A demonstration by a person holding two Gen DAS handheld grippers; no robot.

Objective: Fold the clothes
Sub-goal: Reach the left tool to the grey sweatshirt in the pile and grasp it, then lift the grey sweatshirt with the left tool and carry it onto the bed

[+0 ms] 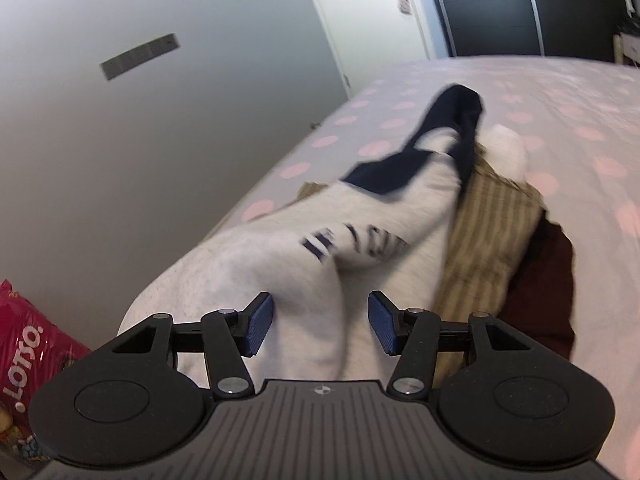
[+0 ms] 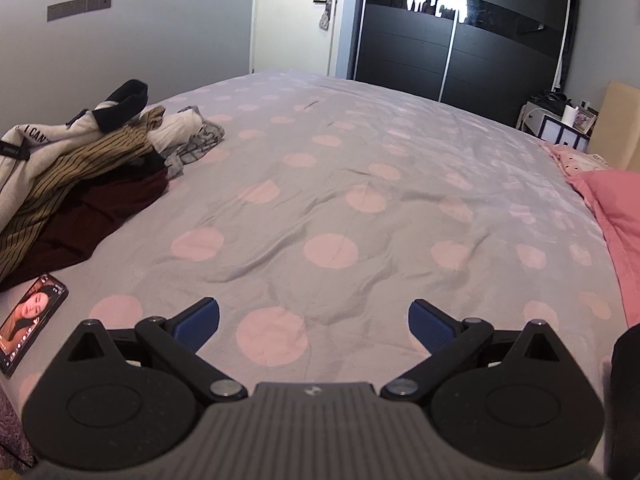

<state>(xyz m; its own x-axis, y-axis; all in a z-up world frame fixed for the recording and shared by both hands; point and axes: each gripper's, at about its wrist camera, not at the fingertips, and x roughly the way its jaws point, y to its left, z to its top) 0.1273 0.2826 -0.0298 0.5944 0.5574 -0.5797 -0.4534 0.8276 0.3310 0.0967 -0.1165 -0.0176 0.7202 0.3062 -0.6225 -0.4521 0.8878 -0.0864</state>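
The left gripper (image 1: 320, 326) hovered with fingers spread over the white sweatshirt (image 1: 256, 256), which topped a clothes pile (image 2: 80, 184) at nine o'clock on the bed (image 2: 360, 184). The right gripper (image 2: 314, 326), fingers wide apart, held nothing above bare bedspread.

left wrist view: camera sits behind the left gripper (image 1: 320, 324), tilted, aimed along the heap of mixed garments (image 1: 492, 216), very near it; the white sweatshirt with navy trim (image 1: 256, 264) fills the foreground.

right wrist view: camera sits behind the right gripper (image 2: 314, 326), level, low over the grey bedspread with pink dots (image 2: 360, 168), with the heap (image 2: 80, 176) far to its left.

shared: the heap, bedspread (image 1: 560, 92), white door (image 2: 296, 20) (image 1: 360, 20), black sliding wardrobe (image 2: 460, 40) (image 1: 500, 12).
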